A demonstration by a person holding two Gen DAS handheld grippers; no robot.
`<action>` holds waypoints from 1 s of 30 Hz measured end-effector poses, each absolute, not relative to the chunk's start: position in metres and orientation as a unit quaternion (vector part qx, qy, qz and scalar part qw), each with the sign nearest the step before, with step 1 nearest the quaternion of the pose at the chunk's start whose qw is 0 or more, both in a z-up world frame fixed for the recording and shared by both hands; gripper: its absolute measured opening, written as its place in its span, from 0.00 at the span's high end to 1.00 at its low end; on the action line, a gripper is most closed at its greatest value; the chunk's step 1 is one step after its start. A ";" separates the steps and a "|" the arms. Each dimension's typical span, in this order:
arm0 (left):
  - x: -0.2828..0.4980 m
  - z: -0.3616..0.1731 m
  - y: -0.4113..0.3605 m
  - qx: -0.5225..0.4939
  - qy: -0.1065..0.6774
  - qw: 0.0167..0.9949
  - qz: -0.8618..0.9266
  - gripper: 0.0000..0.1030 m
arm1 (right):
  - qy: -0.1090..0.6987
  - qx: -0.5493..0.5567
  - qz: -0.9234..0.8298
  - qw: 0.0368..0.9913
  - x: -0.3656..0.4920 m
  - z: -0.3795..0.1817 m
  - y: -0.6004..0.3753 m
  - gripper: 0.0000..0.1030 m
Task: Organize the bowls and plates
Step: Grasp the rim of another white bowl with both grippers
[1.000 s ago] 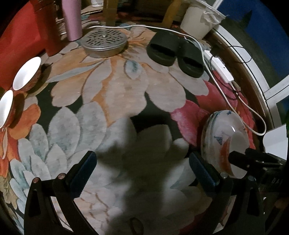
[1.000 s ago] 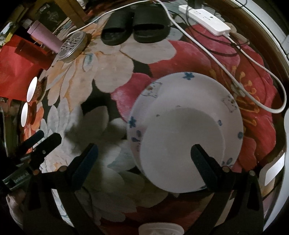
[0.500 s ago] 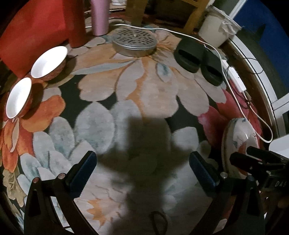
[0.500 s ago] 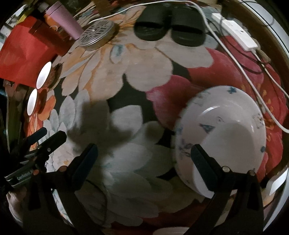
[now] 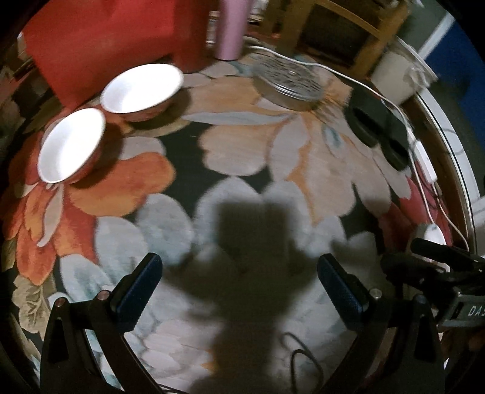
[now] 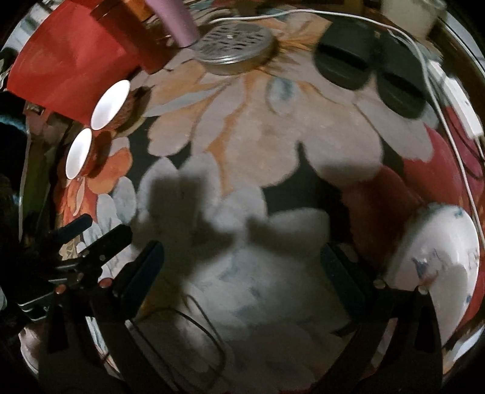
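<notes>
Left to right, seen on a tufted pile rug [image 5: 242, 142] w/ big floral pattern (orange, grey, cream, red on black):

Two round bowls at far left, glossy white inside, reddish-brown outside, upright, side by side & nearly touching: near bowl [image 5: 71, 145], far bowl [image 5: 142, 88]. Behind them a red matte sheet-like object [image 5: 100, 39] & a pink smooth cylinder [image 5: 231, 27].

Left gripper [image 5: 239, 288] is held low over the rug, jaws spread wide, nothing between the dark ribbed pads [image 5: 138, 289]; its shadow is cast on the pile.

Centre-back: a round perforated metal lid [image 5: 289, 83], flat, shiny. Beside it a pair of black rubbery slippers [image 5: 377, 130], w/ a thin white cable [image 5: 391, 104] run past them to a white power strip [image 5: 424, 157].

Right gripper [image 6: 242, 272] also wide open, empty, over grey petals. A glazed white plate [image 6: 439, 260] w/ small blue/red motifs is seen at far right, just outside the right finger; blurred, contact can't be told. A thin dark wire loop [image 6: 194, 342] lies on the rug below.
</notes>
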State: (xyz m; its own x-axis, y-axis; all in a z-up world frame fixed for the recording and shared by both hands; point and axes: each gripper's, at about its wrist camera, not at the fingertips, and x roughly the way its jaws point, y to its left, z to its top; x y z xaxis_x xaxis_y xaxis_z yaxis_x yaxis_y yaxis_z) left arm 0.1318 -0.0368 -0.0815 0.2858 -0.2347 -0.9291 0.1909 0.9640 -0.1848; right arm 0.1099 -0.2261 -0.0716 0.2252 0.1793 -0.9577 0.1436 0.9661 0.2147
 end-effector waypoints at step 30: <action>0.168 -0.089 0.149 -0.109 0.566 0.817 -0.011 0.01 | 0.618 0.222 0.082 0.750 0.328 -0.144 -0.063 0.63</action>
State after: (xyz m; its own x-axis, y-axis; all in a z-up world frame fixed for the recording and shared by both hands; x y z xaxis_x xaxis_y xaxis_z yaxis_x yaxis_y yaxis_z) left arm 0.1679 0.1493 -0.0894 0.3599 -0.1414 -0.9222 -0.1051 0.9760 -0.1907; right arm 0.3281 -0.0634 -0.1444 0.2228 0.3970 -0.8903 0.1505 0.8883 0.4338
